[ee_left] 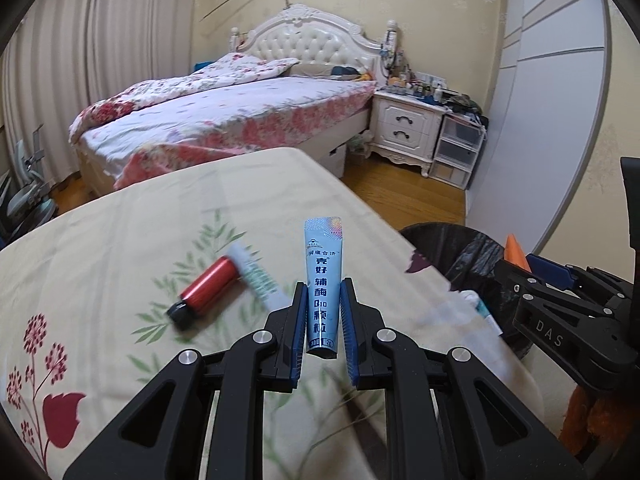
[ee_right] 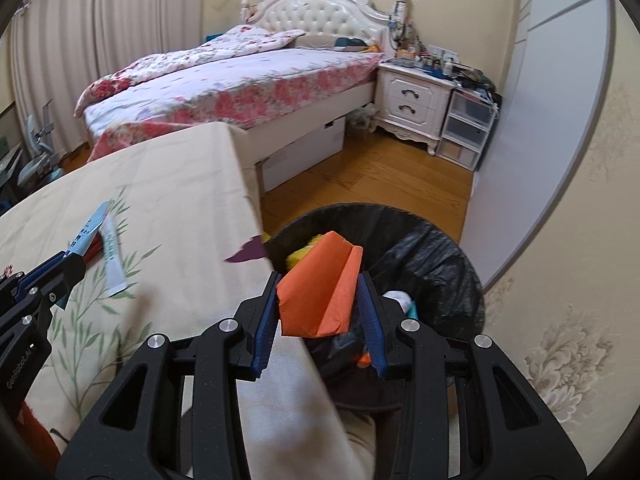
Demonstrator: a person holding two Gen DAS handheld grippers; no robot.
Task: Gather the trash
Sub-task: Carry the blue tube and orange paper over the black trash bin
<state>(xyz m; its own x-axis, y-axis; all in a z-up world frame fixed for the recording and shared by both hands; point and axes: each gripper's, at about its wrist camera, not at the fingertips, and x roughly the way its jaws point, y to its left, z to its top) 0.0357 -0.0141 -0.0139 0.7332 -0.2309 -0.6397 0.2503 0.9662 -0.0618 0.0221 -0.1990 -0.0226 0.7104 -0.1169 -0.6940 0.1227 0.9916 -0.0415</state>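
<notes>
My left gripper (ee_left: 323, 294) is shut on a light blue sachet with Chinese print (ee_left: 322, 280) and holds it upright above the cloth-covered table (ee_left: 120, 240). A red lighter (ee_left: 206, 286) and a white-green tube (ee_left: 260, 276) lie on the cloth to its left. My right gripper (ee_right: 320, 300) is shut on a folded orange paper (ee_right: 320, 292) and holds it over the edge of the black-lined trash bin (ee_right: 432, 256). The bin holds yellow, white and orange scraps. The left gripper with the sachet (ee_right: 86, 236) also shows at the left of the right wrist view.
The table's right edge (ee_right: 248, 200) meets the bin. Beyond it is wooden floor (ee_right: 360, 184), a bed with floral bedding (ee_left: 240, 112), a white nightstand (ee_left: 408, 128) with clutter, plastic drawers (ee_left: 456, 152) and a grey wardrobe (ee_left: 540, 120).
</notes>
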